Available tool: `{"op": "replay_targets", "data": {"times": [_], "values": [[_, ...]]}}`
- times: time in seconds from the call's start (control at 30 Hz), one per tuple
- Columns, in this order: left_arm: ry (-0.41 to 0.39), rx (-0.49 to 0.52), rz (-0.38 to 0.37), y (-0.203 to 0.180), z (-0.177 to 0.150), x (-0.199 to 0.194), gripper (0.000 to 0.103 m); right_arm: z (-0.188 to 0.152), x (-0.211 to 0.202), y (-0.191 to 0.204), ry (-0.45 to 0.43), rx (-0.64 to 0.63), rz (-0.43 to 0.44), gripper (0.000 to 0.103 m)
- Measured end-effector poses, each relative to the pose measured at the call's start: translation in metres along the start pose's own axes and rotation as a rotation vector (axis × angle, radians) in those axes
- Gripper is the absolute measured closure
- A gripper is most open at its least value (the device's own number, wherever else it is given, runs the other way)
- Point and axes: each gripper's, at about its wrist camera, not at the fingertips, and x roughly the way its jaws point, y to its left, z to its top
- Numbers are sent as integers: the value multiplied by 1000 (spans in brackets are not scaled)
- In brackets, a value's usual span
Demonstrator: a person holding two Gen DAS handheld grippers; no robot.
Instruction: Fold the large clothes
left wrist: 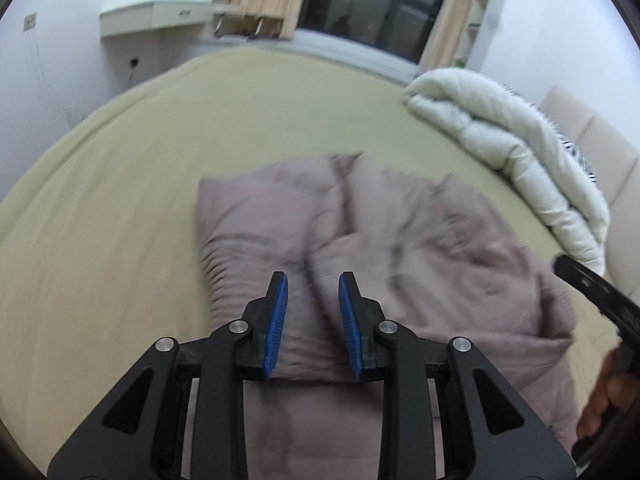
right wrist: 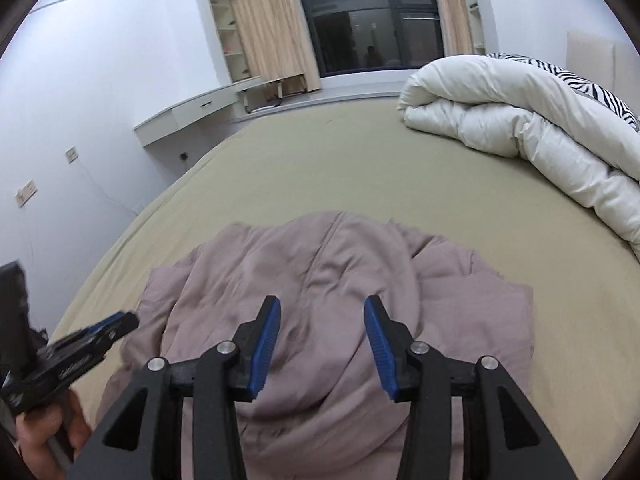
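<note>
A large mauve garment (left wrist: 360, 240) lies crumpled on the beige bed (left wrist: 160, 160), and it also shows in the right wrist view (right wrist: 320, 280). My left gripper (left wrist: 313, 284) is open and empty, hovering above the garment's near part. My right gripper (right wrist: 322, 308) is open and empty, above the garment's near middle. The right gripper shows at the right edge of the left wrist view (left wrist: 592, 292); the left gripper shows at the lower left of the right wrist view (right wrist: 108, 328).
A rolled white duvet (right wrist: 520, 120) with a zebra-print cover lies at the bed's right side, by a padded headboard (left wrist: 592, 148). A white wall desk (right wrist: 200, 108), curtains and a dark window (right wrist: 376, 16) stand beyond the bed (right wrist: 320, 168).
</note>
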Motion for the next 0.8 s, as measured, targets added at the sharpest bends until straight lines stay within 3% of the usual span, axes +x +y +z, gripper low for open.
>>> {"op": "replay_targets", "data": {"times": [0.13,0.3,0.47,0.5,0.57,0.63,0.67,0.7,0.77,0.8], "values": [[76,17,27,24,-13,33,78,-33,52,6,162,-44,-26,52],[76,4,-17,37,-15,50,78,-47,74,5,134,-62,-27,49],[97,93,28,28,-12,50,78,-39,60,2,147,-18,1,48],[99,82,20,27,-10,41,78,-35,48,-1,130,8,13,48],[57,61,5,28,-12,17,78,-29,10,-11,16,53,18,45],[11,71,29,29,-19,-2,78,-29,-14,-26,-65,92,-39,24],[22,74,35,26,-22,-1,78,-30,-17,-36,-80,111,-75,22],[45,76,40,26,-26,5,78,-32,-14,-46,-68,126,-98,20],[57,84,50,25,-30,17,78,-41,12,-76,37,190,-153,20],[63,96,58,25,-30,22,78,-47,27,-88,87,211,-126,19]]}}
